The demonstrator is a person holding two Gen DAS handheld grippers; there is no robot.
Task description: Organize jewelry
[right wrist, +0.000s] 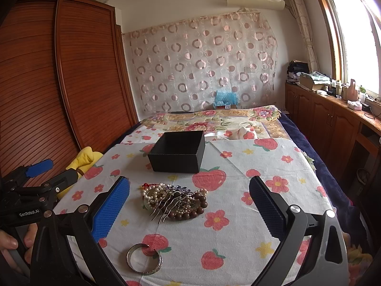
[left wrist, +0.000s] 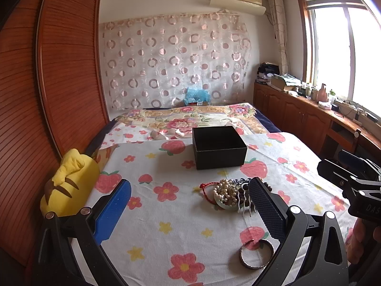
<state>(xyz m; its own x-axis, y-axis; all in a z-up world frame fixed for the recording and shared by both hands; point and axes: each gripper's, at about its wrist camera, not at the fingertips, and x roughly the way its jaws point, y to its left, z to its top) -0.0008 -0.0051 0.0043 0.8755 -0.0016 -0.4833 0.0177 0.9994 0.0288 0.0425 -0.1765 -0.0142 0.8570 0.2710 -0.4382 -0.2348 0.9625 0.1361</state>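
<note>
Jewelry lies loose on the strawberry-and-flower printed sheet (right wrist: 238, 214) that covers the bed, and none of it is in the black box (right wrist: 177, 151) yet, judging by how things sit. The box stands open-topped further up the bed, towards the folded floral blanket (right wrist: 214, 119), roughly midway between the bed's two long sides, probably put there so either gripper can reach it.

Between the box and the near edge of the bed is a tangled heap: a pearl string (right wrist: 152, 190), a bracelet of dark wooden beads (right wrist: 193, 212), a metal hair comb (right wrist: 166, 207) lying across the top with its teeth pointing towards the near edge, and a red cord (left wrist: 206, 190) trailing out on the wardrobe side. A pale disc seems to lie underneath (what it is I cannot tell). A silver bangle (right wrist: 144, 258) lies flat and apart from the heap, closer to the near edge.

The left gripper (left wrist: 190, 205) hovers above the sheet with its jaws wide apart and nothing between them; the heap sits just inside its right finger. The right gripper (right wrist: 189, 202) is likewise spread wide and empty, with the heap framed between its fingers but nearer the left one. Both look poised for a first pick. The bangle, lying alone, seems the easier grasp; the knotted heap may drag several pieces along at once.

A yellow plush toy (left wrist: 69, 186) rests at the bed's wardrobe-side edge.
</note>
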